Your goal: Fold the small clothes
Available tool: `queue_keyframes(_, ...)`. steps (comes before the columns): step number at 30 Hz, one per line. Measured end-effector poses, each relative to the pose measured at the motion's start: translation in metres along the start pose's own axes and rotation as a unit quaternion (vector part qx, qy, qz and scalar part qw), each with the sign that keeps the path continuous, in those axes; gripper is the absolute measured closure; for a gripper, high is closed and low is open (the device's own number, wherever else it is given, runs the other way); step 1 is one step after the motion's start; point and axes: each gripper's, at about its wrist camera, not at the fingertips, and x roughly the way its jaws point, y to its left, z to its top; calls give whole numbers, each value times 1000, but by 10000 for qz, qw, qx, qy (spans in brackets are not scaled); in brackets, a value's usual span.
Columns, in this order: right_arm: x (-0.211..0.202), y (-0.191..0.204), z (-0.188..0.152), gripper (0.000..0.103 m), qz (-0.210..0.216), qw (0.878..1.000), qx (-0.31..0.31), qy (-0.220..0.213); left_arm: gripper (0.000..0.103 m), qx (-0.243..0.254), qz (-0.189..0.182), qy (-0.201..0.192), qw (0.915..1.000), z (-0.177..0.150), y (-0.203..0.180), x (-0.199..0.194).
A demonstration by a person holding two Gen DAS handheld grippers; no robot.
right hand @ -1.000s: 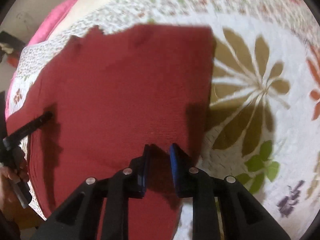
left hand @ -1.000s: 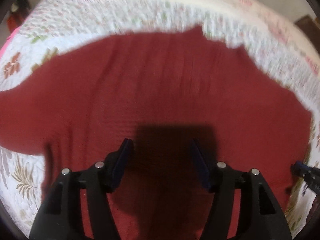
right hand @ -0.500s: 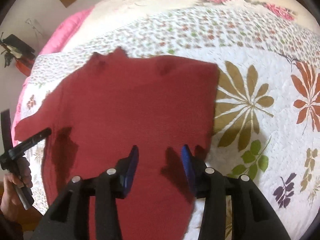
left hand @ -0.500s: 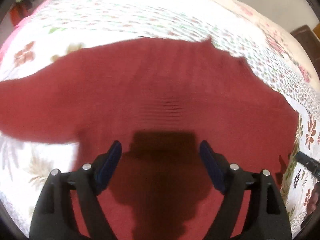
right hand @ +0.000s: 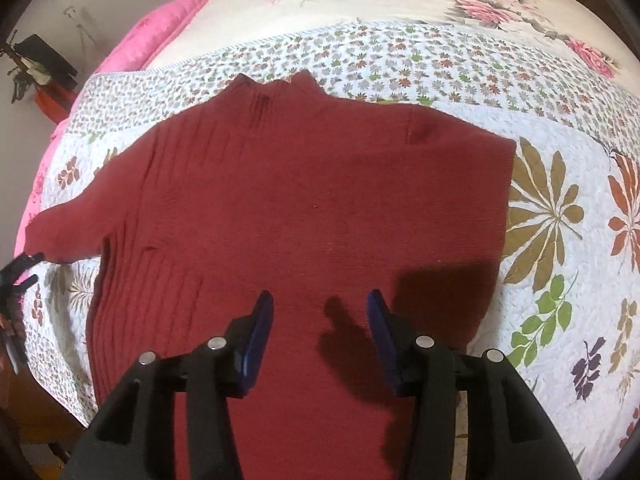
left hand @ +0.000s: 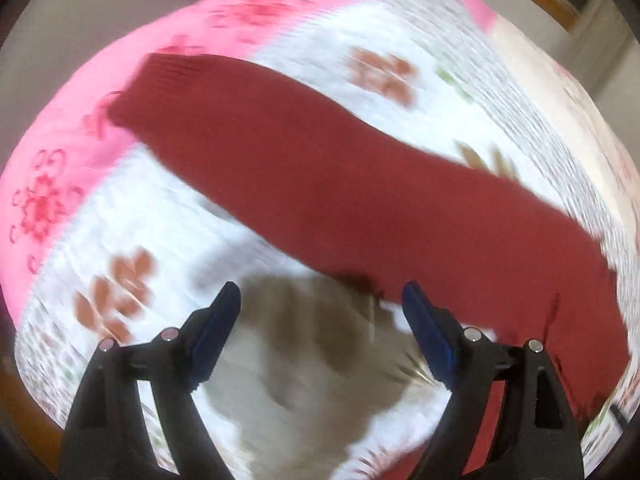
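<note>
1. Sweater lies flat on the quilt covering the bed, collar away from the cameras, hem toward them. Its right side ends in a straight vertical edge, so that sleeve looks already folded in. The left sleeve is spread outward, its cuff lying on the pink blanket.

2. Left gripper: fingers wide apart, holding nothing, above bare quilt just below the sleeve's lower edge. View is badly motion-blurred, so height above the cloth is unclear.

3. Right gripper: fingers apart, empty, over the lower body of the sweater, shadow falling on the knit.

4. Step in hand, as I judge it: fold the left sleeve across the body to match the right side.

5. To do it well: take the sleeve near the cuff, not mid-length, so the whole sleeve travels and does not sag into a loop. Pinch both layers of the knit only; the quilt beneath is soft and easy to catch.

6. Carry the cuff low across the chest, and crease along the body's left side seam.

7. Right gripper can press on the body near the shoulder so the sweater does not slide on the quilt.

8. Risk: thick knit bunches at the armpit; smooth it before folding the hem up.
</note>
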Motion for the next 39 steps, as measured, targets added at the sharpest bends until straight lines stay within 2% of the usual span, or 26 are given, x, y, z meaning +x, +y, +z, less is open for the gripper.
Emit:
queue_keyframes(7, 6, 14, 5, 54, -156, 9998, 76, 21, 21, -759, -438, 110, 9961, 40, 57, 25)
queue_keyframes(15, 12, 22, 9, 53, -276, 9996, 63, 43, 21, -1262, -794, 16, 9888, 72, 75, 48)
queue_keyframes(18, 15, 22, 8, 53, -305, 9995, 93, 69, 36, -1394, -857, -125, 9864, 80, 80, 46)
queue_keyframes(20, 18, 22, 8, 53, -311, 9994, 82, 97, 60, -1432, -981, -210, 9846, 82, 86, 42)
queue_keyframes(21, 18, 22, 8, 53, -306, 9994, 75, 109, 67, -1429, -1037, -247, 9840, 84, 86, 41)
queue_keyframes(22, 19, 23, 7, 53, -298, 9995, 53, 115, 82, -1426, -1108, -278, 9832, 85, 85, 39)
queue_keyframes(24, 19, 23, 6, 53, -302, 9995, 8, 108, 85, -1407, -1219, -415, 9816, 86, 81, 32)
queue_keyframes(30, 14, 13, 3, 51, -307, 9995, 80, 48, 89, -785, -1514, -995, 9803, 80, 35, 1)
queue_keyframes(34, 12, -1, -2, 50, -351, 9992, 196, 44, 89, -165, -1743, -1144, 9779, 71, -9, -20)
queue_keyframes(39, 10, -20, -7, 50, -384, 9986, 368, 50, 89, 718, -2150, -1114, 9676, 47, -87, -36)
